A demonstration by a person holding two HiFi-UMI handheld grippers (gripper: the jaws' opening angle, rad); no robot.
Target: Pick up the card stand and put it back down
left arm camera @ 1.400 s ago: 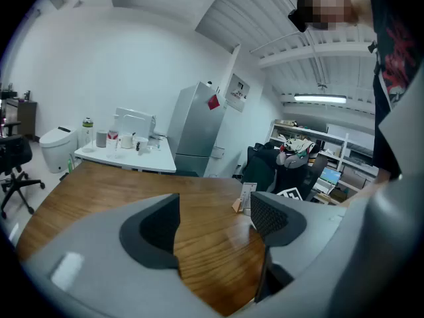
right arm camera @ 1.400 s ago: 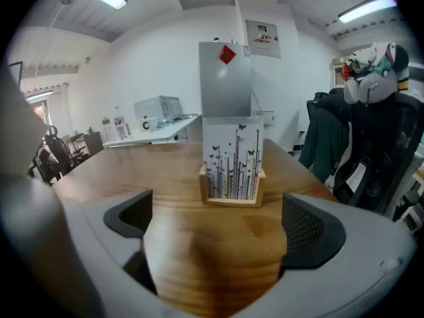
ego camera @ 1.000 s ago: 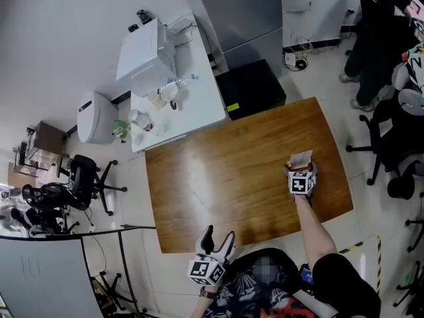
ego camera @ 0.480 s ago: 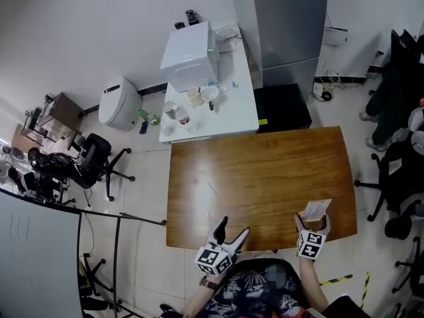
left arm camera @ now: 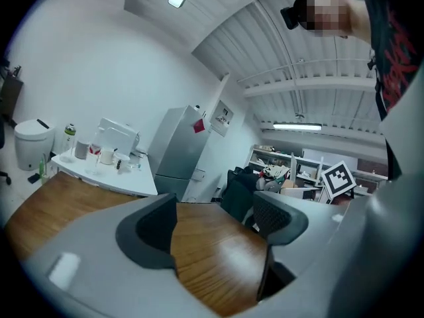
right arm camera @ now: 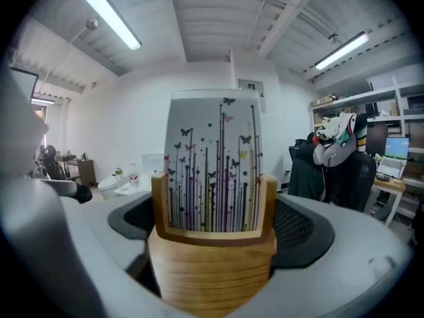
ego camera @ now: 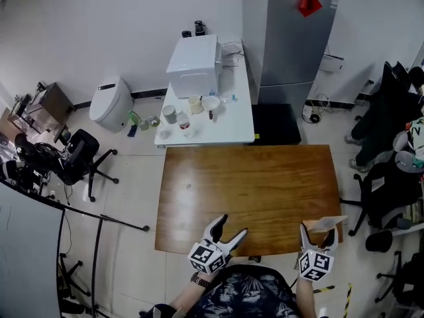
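Only the right gripper view reveals butterfly print (right arm camera: 212,171) on the card stand (right arm camera: 212,270).

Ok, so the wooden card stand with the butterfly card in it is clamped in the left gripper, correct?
No, it is in the right one. The right gripper view shows the card stand clamped in the right gripper, with the butterfly card upright in its slot. The left gripper is open, with nothing between its jaws, only the table beyond.
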